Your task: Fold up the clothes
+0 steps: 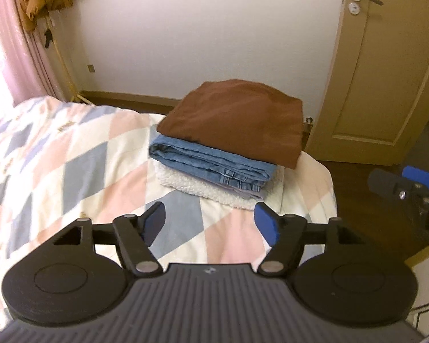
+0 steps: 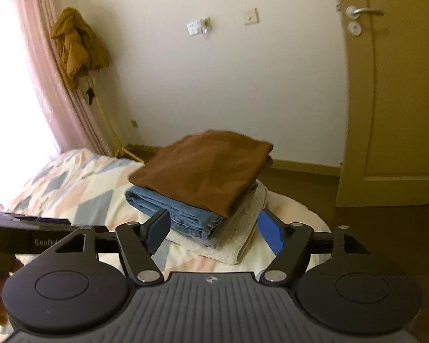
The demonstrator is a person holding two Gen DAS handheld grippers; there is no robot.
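Left gripper (image 1: pixel 210 221) and right gripper (image 2: pixel 213 230), jaws spread, empty; beyond, brown garment (image 1: pixel 237 123) topping jeans (image 1: pixel 208 163) near bed (image 1: pixel 71 154) corner; bottom layers partly hidden.

My left gripper (image 1: pixel 210 223): matt black plastic, ribbed grey body, metal pivot pins. Brown garment (image 1: pixel 237 120): smooth matt cloth. Jeans (image 1: pixel 208 163): blue denim, stitched seams. Fleece (image 1: pixel 200 188): white, nubbly. Quilt (image 1: pixel 71 157): soft printed cotton. Door (image 1: pixel 386 85): satin-painted, metal handle.
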